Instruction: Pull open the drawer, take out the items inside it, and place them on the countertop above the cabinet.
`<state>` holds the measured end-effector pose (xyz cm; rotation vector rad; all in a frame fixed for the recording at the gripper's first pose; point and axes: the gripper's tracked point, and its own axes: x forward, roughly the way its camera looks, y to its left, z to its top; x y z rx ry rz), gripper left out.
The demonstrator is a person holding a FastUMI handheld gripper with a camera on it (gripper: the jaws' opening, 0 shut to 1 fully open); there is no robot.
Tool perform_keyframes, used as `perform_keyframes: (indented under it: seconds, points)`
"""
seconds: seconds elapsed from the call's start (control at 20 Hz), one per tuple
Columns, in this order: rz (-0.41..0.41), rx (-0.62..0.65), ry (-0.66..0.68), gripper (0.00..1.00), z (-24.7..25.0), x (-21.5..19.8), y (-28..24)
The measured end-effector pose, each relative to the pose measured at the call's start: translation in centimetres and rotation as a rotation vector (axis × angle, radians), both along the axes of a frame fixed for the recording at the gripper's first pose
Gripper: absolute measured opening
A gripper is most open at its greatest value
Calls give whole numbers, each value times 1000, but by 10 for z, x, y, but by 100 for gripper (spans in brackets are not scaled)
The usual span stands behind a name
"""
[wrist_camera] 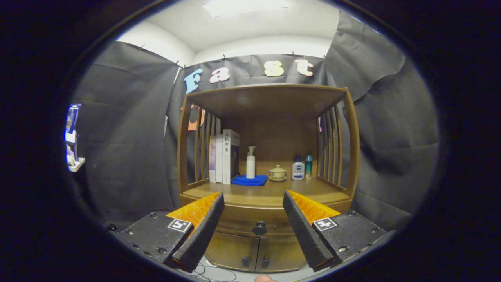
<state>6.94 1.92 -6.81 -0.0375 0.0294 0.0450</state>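
A brown wooden cabinet (266, 156) stands ahead, with an open shelf bay above its countertop (270, 194). Below the countertop the drawer front (254, 221) is closed, and its dark round knob (259, 228) lies between my fingers, a short way beyond them. My gripper (253, 203) is open, with nothing between its fingers, and is held level with the drawer and facing it. What lies inside the drawer is hidden.
On the countertop stand several books (224, 156), a white pump bottle (250, 162), a blue cloth (249, 180), a lidded cup on a saucer (277, 172), a small white bottle (298, 168) and a teal bottle (309, 166). Two small doors (250, 250) sit under the drawer. Cables lie on the floor.
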Motion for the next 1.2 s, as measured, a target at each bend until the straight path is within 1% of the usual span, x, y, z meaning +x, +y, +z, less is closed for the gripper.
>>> perform_keyframes:
  seconds: [0.2,0.5,0.6,0.75,0.85,1.0,1.2]
  points:
    - [-12,-3,57,98,-37,30,-3]
    - [-31,47,151,98,-99,85,-8]
    - [-48,71,205,98,-120,96,-15]
    - [-88,101,254,95,-144,115,-27]
    - [-109,93,275,85,-154,122,-33]
    - [-114,107,300,70,-167,128,-31]
    - [-121,112,305,59,-171,138,-28]
